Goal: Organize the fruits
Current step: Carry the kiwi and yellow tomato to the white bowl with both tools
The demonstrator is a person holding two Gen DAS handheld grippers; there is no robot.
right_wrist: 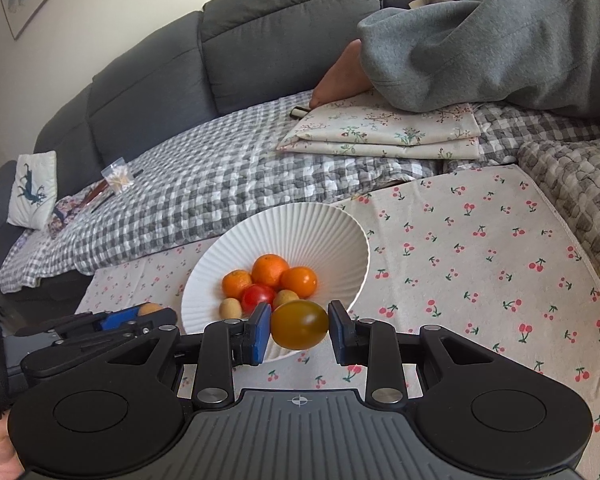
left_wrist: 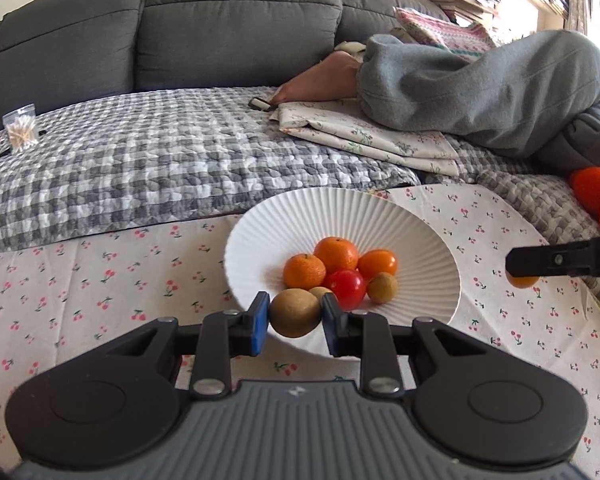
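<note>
A ribbed white bowl (left_wrist: 420, 216) on a cherry-print cloth (left_wrist: 100, 280) holds the gathered fruit: three oranges (left_wrist: 336, 254) packed against a red tomato (left_wrist: 346, 288), with a small tan fruit (left_wrist: 382, 288) just beside the tomato on the right and a second, partly hidden one at the bowl's near side.

At the bowl's near rim, the left gripper (left_wrist: 295, 316) has its blue-padded fingers (left_wrist: 260, 316) closed on a brown, kiwi-like fruit (left_wrist: 295, 312), both pads touching its sides — the fruit hangs just over the rim.

The right gripper (right_wrist: 300, 326) hovers at the same near edge of the bowl from the other side. An amber-green tomato (right_wrist: 299, 324) sits between its fingers (right_wrist: 262, 330); the left pad touches it, while a sliver of gap shows at the right pad, so a firm grip cannot be confirmed. In the left wrist view this gripper appears only as a dark arm to the right of the bowl, an orange-toned fruit peeking beneath it.

Beyond the bowl, a grey-and-white checked quilt (left_wrist: 160, 160) covers a dark grey sofa (left_wrist: 220, 20). Folded floral fabric (right_wrist: 380, 136) lies behind and to the right of the bowl, with a bare foot (left_wrist: 320, 80) and a grey fleece-clad leg (left_wrist: 480, 84) resting on it. A bag of cotton swabs (left_wrist: 20, 130) sits far to the bowl's left — at the quilt's edge.
</note>
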